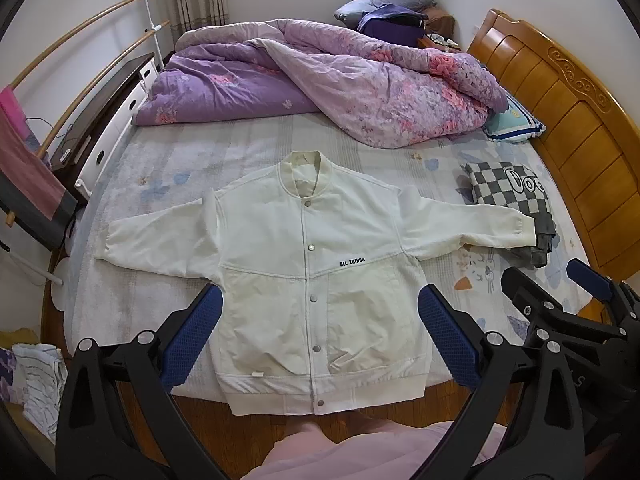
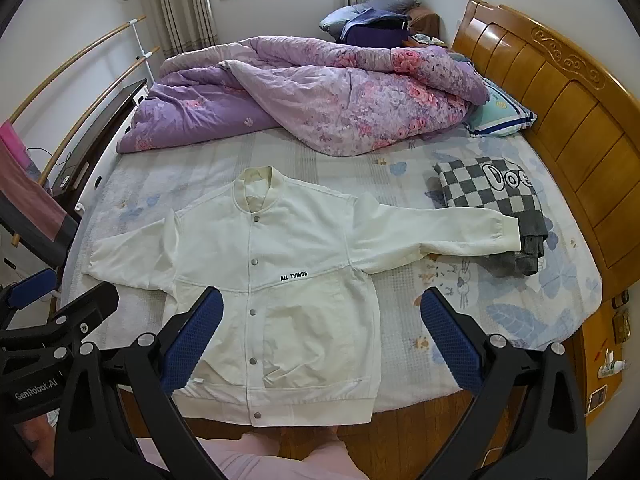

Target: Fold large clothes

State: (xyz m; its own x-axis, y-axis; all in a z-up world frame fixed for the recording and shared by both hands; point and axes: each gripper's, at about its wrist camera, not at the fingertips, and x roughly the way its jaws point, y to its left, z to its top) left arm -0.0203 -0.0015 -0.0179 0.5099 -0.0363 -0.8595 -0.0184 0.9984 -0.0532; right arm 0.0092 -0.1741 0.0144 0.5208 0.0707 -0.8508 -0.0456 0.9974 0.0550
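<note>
The white snap-front cotton jacket [image 1: 316, 264] lies flat, front up, on the bed [image 1: 492, 300]. Both hand-held grippers, left [image 1: 320, 332] and right [image 2: 322, 336], hover released; pinch each sleeve cuff first, folding inward evenly.

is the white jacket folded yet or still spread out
Spread out. The white jacket lies flat, front up and snapped shut on the bed, both sleeves stretched sideways, its right cuff on a checkered cloth.

Both wrist views look down from above the bed's near edge toward the window wall. Left view sits further left; right view further right. Each catches the other gripper at its frame edge. Shared: white snap-button jacket [image 1: 316, 280] [image 2: 272, 292], floral-sheeted bed [image 1: 168, 184] [image 2: 192, 172], carved wooden headboard [image 1: 560, 112] [image 2: 560, 104].
</note>
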